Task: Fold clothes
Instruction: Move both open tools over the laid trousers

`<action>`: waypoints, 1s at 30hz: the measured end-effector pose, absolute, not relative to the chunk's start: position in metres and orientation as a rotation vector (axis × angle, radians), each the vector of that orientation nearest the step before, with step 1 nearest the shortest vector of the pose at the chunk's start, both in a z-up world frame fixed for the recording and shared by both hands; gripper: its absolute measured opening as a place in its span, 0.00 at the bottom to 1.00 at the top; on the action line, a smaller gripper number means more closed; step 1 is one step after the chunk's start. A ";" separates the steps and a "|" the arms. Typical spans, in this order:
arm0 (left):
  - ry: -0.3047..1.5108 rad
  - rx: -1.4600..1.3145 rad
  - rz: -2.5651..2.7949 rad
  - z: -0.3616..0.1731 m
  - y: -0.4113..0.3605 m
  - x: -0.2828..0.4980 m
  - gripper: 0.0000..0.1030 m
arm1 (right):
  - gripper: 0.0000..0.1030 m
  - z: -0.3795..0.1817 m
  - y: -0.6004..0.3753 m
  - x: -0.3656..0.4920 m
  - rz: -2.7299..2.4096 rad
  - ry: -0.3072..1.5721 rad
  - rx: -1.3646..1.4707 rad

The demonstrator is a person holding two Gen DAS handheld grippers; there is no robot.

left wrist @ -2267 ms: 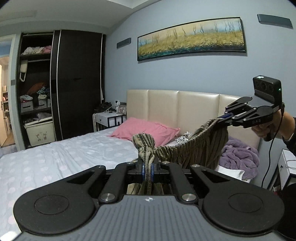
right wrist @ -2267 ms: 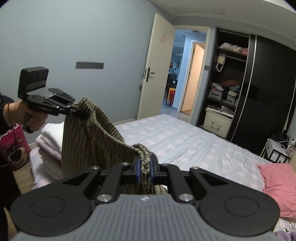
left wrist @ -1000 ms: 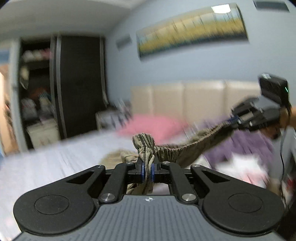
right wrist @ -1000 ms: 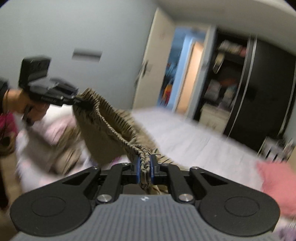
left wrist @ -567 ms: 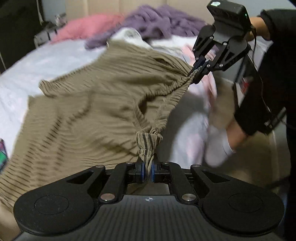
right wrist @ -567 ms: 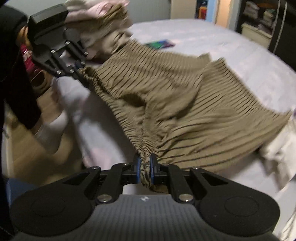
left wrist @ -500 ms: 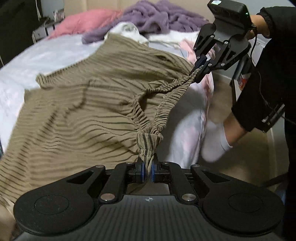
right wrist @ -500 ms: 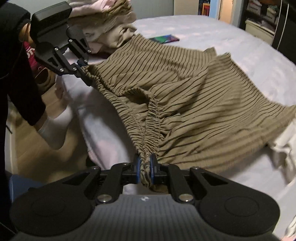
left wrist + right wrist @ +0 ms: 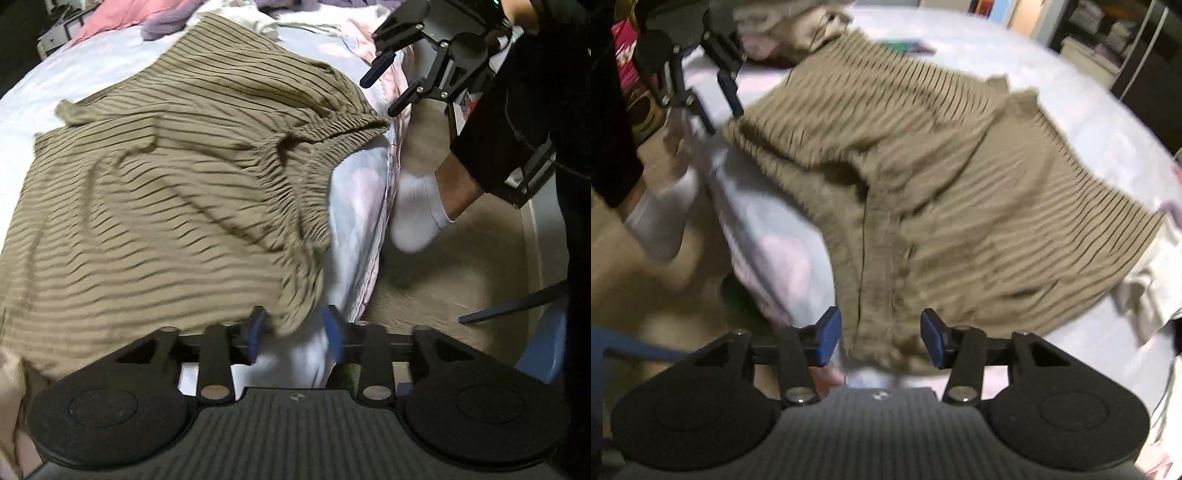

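Note:
An olive striped pair of shorts (image 9: 166,177) lies spread on the pale bed sheet (image 9: 351,206), its elastic waistband at the bed's edge. It also shows in the right wrist view (image 9: 942,177). My left gripper (image 9: 295,328) is open, with one waistband corner lying loose between its fingers. My right gripper (image 9: 879,332) is open over the other waistband corner. The right gripper also shows in the left wrist view (image 9: 384,83), open, just past the waistband. The left gripper shows in the right wrist view (image 9: 720,107), open.
A pink pillow (image 9: 122,18) and a purple blanket (image 9: 166,24) lie at the head of the bed. Folded pale clothes (image 9: 783,22) are stacked at the foot. My white-socked foot (image 9: 417,218) stands on the beige floor beside the bed. A dark wardrobe (image 9: 1145,55) stands beyond.
Both grippers swung the shorts down from the air onto the bed, then opened and let go of the waistband corners. The garment now rests flat on the sheet.

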State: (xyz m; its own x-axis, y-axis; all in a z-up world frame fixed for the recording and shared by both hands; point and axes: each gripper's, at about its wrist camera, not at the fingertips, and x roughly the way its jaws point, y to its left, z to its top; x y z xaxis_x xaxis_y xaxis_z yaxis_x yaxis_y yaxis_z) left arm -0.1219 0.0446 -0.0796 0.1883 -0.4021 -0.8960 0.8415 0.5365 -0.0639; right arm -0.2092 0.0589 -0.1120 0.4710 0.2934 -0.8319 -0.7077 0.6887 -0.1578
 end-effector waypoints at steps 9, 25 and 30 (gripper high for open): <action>1.107 0.200 -0.766 -0.076 0.108 -0.087 0.37 | 0.56 -0.101 0.192 -0.240 0.822 0.653 -0.621; 1.126 -0.069 -0.543 -0.095 0.139 -0.063 0.38 | 0.53 -0.141 0.299 -0.220 0.796 0.626 -0.913; 1.138 -0.122 -0.494 -0.103 0.140 -0.057 0.39 | 0.47 -0.148 0.304 -0.217 0.736 0.650 -0.931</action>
State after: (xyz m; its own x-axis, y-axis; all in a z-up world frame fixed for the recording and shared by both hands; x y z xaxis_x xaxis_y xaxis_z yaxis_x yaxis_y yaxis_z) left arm -0.0571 0.1404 -0.1031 0.3253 -0.4366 -0.8388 0.3145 0.8865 -0.3395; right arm -0.2166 0.3041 -0.1483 0.5869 0.2724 -0.7625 -0.7904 0.3969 -0.4666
